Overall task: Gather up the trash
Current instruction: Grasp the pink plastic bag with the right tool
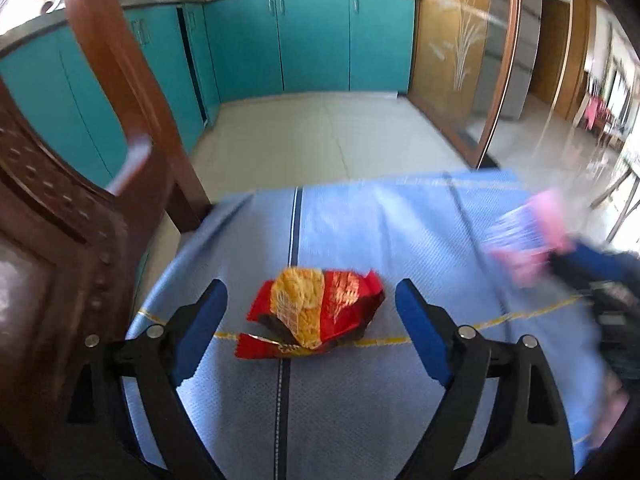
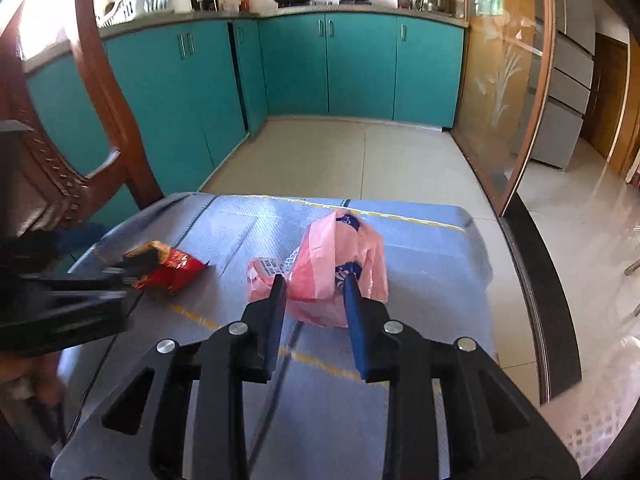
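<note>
**Left gripper spread at wrapper, right gripper pinching pink bag**

Left wrist view, left to right: I see a wooden chair (image 1: 68, 200) filling the left edge, hard up against the table corner. Left gripper (image 1: 312, 312) is spread wide at lower centre, blue pads either side of a crumpled red and yellow snack wrapper (image 1: 316, 312) lying on the blue tablecloth (image 1: 360, 232). Pads not touching the wrapper. Far right of frame: a blurred pink bag (image 1: 528, 236) with the other gripper's dark body below it.

Right wrist view, left to right: left gripper's black body (image 2: 60, 304) comes in at the left edge, its tip over the wrapper (image 2: 176, 272) at centre left. Right gripper (image 2: 316, 284) at lower centre has its fingers pressed in on the pink bag (image 2: 336, 264), which bunches up between them and rests on the cloth (image 2: 420, 256). Teal cabinets (image 2: 360, 64) across the top.
</note>
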Demonstrator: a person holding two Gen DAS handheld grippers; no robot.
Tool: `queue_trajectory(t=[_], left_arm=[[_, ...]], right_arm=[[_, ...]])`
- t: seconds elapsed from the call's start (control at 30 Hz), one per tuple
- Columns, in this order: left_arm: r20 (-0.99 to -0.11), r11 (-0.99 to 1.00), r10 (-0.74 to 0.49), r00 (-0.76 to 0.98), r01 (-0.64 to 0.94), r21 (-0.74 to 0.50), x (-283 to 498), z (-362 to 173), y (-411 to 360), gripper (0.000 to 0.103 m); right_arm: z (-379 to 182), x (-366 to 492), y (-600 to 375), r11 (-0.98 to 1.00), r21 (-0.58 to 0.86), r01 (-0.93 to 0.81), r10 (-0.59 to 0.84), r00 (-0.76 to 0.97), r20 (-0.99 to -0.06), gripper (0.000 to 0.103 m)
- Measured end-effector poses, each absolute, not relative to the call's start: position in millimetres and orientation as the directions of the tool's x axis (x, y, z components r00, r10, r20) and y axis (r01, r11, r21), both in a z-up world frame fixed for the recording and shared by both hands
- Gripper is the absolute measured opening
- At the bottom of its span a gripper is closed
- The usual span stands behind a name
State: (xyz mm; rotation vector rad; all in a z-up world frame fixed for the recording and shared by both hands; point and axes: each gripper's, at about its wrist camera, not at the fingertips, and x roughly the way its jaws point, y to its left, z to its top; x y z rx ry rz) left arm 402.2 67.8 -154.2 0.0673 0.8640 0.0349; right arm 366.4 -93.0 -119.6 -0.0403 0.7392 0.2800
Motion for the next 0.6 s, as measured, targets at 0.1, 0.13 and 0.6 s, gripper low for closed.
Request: queue_trajectory(t=[0.1, 0.13, 0.6], left_arm=[[-0.784, 0.996, 0.062, 0.618, 0.017, 0.092, 406, -169, 65, 0.078], [-0.795, 0.995, 0.058, 0.604, 0.025, 0.092, 407, -172, 64, 0.069], [-0.769, 0.981, 0.01, 0.639, 0.143, 0.131, 366, -151, 51, 0.002]], right_arm=[[-106, 341, -109, 0.96, 0.086, -0.266, 0.258, 0.724, -0.64, 0.03], [-105, 336, -113, 0.959, 0.096, -0.267, 0.266, 0.725, -0.635, 0.03], [-93, 303, -124, 0.957, 0.096, -0.275, 0.275, 0.742, -0.612, 0.03]])
